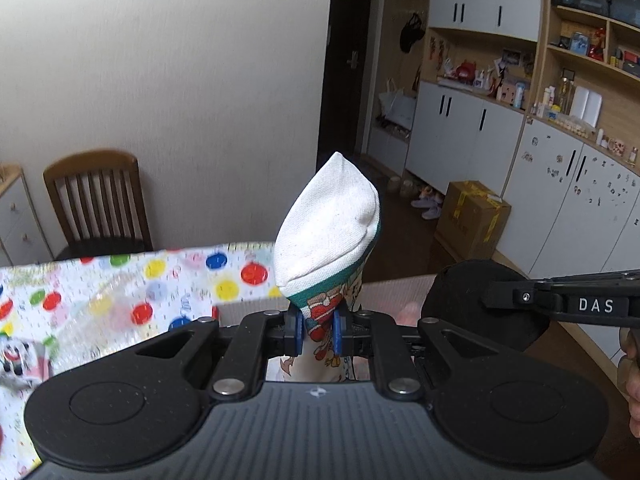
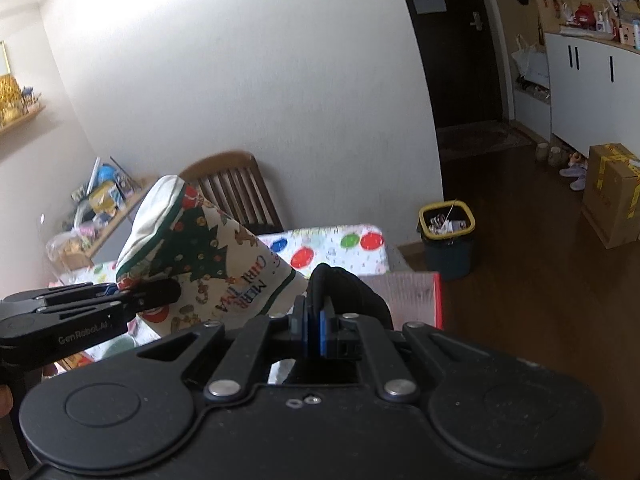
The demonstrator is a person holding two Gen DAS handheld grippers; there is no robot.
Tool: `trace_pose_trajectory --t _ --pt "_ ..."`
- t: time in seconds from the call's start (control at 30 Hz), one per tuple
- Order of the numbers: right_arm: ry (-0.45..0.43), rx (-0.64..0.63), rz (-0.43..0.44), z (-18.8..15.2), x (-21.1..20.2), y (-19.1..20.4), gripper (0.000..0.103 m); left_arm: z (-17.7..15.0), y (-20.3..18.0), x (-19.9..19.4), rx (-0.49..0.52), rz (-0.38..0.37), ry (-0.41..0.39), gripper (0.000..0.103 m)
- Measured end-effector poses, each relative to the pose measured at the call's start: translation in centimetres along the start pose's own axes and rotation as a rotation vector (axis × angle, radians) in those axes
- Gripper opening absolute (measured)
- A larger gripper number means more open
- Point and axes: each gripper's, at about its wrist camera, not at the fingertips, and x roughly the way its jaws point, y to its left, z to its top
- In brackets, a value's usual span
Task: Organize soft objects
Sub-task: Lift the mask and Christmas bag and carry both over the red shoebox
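The Christmas pillow [image 1: 332, 232] is white on 1 side, with a green edge. Its other side [image 2: 224, 268] has a green tree, little red and brown pictures and red letters. The left tool [image 1: 317, 330] is black with blue pads, and so is the right tool [image 2: 316, 330]. The black pad [image 1: 476, 304] is plain. The desk cloth [image 1: 120, 292] is white with red, yellow, green and blue dots. The chair [image 1: 96, 200] is brown. The bin [image 2: 448, 236] is dark blue with a yellow rim.
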Motion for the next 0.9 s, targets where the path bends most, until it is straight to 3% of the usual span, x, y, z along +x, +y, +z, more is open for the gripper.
trace_pose_trajectory --t 0.47,0.9 --pt "0.117 -0.018 -0.003 -2.6 2.0 -1.0 0.004 -3.3 1.8 2.6 -0.088 0.013 0.124 0.013" --pt "0.213 -0.061 -0.039 -5.1 3.0 -1.6 0.004 -5.9 1.0 1.1 -0.009 0.024 0.174 0.013"
